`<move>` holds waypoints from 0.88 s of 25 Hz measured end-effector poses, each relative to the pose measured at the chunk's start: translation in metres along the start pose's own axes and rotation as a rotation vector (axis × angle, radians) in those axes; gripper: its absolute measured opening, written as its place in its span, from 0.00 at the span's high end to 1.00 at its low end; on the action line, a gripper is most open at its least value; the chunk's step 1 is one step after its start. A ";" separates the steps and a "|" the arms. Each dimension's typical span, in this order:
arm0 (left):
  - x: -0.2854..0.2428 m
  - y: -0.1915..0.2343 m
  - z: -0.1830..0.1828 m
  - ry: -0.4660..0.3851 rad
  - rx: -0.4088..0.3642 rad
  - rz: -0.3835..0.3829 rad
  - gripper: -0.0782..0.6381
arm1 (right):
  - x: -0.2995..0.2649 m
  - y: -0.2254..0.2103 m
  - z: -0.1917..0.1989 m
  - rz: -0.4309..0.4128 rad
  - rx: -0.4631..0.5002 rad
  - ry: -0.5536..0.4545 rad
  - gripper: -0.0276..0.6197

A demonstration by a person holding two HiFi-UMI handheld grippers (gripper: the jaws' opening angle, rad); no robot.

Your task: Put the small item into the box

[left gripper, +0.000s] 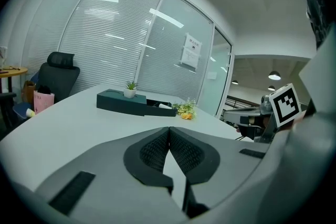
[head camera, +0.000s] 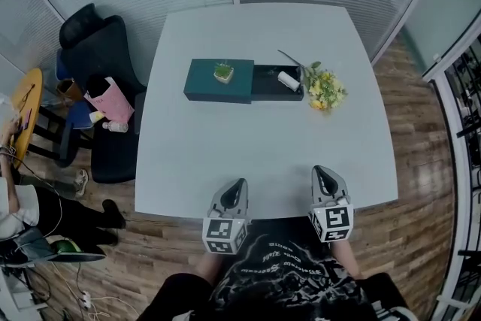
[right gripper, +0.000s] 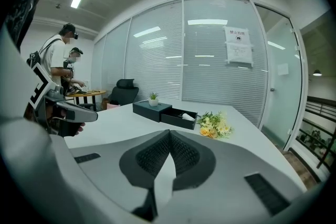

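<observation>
A dark teal box (head camera: 219, 80) lies at the far middle of the white table (head camera: 263, 154), with its drawer (head camera: 276, 83) pulled out to the right. A small white roll-shaped item (head camera: 288, 80) lies inside the drawer. On the box lid stands a tiny potted plant (head camera: 223, 71). My left gripper (head camera: 234, 186) and right gripper (head camera: 323, 175) hover at the table's near edge, far from the box, both shut and empty. In the left gripper view the pads (left gripper: 157, 147) meet, with the box (left gripper: 121, 101) far ahead. The right gripper view shows the closed pads (right gripper: 181, 152) and the drawer (right gripper: 178, 117) beyond.
A bunch of yellow flowers (head camera: 323, 89) lies just right of the drawer. A black office chair (head camera: 98, 49) with a pink bag (head camera: 109, 100) stands left of the table, near a yellow round table (head camera: 26, 109). Glass walls surround the room. People (right gripper: 58, 65) stand at the far left.
</observation>
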State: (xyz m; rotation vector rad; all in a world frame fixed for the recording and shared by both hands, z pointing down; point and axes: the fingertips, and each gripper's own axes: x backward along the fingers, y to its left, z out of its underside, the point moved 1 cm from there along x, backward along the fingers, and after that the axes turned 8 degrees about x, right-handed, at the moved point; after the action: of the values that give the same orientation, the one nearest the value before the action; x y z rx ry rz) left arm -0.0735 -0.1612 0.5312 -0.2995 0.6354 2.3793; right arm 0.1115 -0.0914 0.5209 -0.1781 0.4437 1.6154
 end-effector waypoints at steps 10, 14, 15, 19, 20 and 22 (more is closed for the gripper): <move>0.006 0.005 -0.002 -0.026 0.000 -0.015 0.87 | -0.006 0.016 -0.002 -0.045 0.053 0.007 0.95; 0.008 0.008 -0.001 -0.035 0.005 -0.021 0.87 | -0.009 0.023 -0.003 -0.061 0.070 0.010 0.95; 0.008 0.010 -0.002 -0.038 0.008 -0.024 0.87 | -0.009 0.024 -0.004 -0.063 0.073 0.008 0.95; 0.010 0.013 -0.003 -0.044 0.010 -0.033 0.87 | -0.011 0.028 -0.006 -0.073 0.082 0.004 0.95; 0.009 0.014 -0.004 -0.046 0.008 -0.034 0.87 | -0.012 0.028 -0.007 -0.075 0.085 0.003 0.95; 0.008 0.013 -0.006 -0.050 0.002 -0.032 0.87 | -0.014 0.027 -0.009 -0.074 0.090 0.000 0.95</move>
State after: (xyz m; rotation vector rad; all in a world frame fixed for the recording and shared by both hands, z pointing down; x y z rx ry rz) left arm -0.0874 -0.1691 0.5280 -0.2460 0.6056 2.3476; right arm 0.0853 -0.1084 0.5223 -0.1248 0.5032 1.5198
